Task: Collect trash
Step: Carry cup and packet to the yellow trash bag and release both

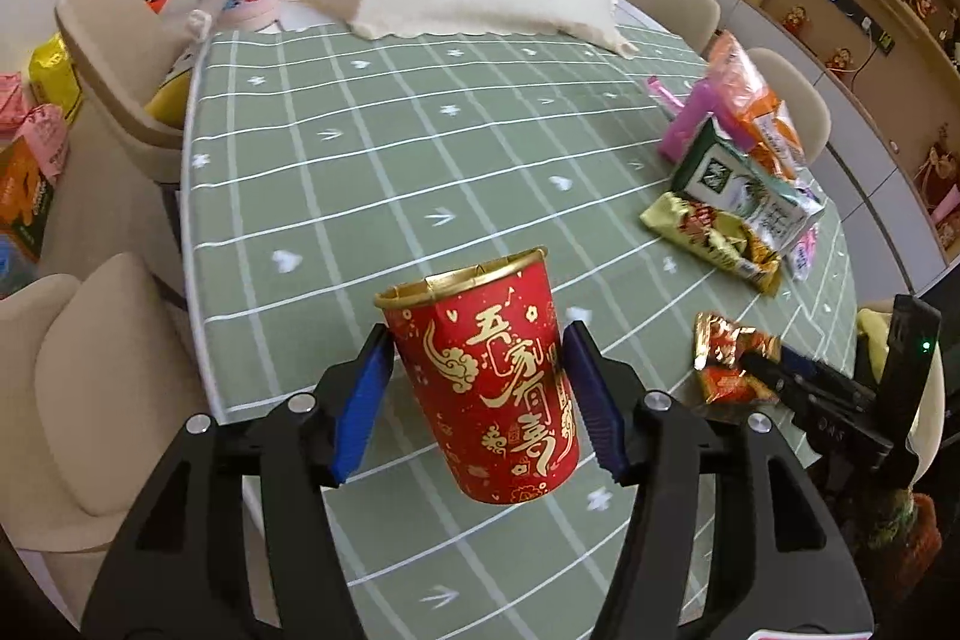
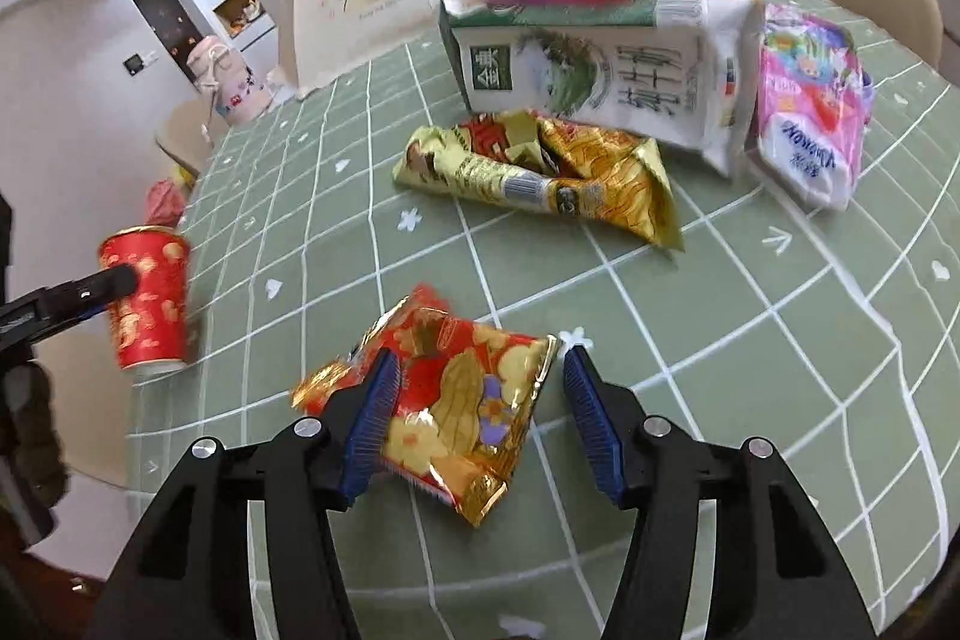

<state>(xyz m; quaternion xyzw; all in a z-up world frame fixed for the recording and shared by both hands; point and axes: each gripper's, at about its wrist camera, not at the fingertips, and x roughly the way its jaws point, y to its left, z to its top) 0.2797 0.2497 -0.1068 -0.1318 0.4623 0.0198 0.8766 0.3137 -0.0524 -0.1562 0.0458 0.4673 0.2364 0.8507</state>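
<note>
Holding the red paper cup [image 1: 489, 382] upright, the left gripper [image 1: 477, 400] has its jaws pressed on both sides. The right gripper [image 2: 477, 421] has its jaws wide around a red-gold snack wrapper [image 2: 447, 403] on the tabletop [image 2: 750, 340] (the pile sits at twelve o'clock); slick foil could slip out.

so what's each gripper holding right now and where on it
The left gripper holds the red paper cup by its side walls, mid-height. The right gripper holds nothing: its jaws are open around the red-gold snack wrapper on the table.
</note>
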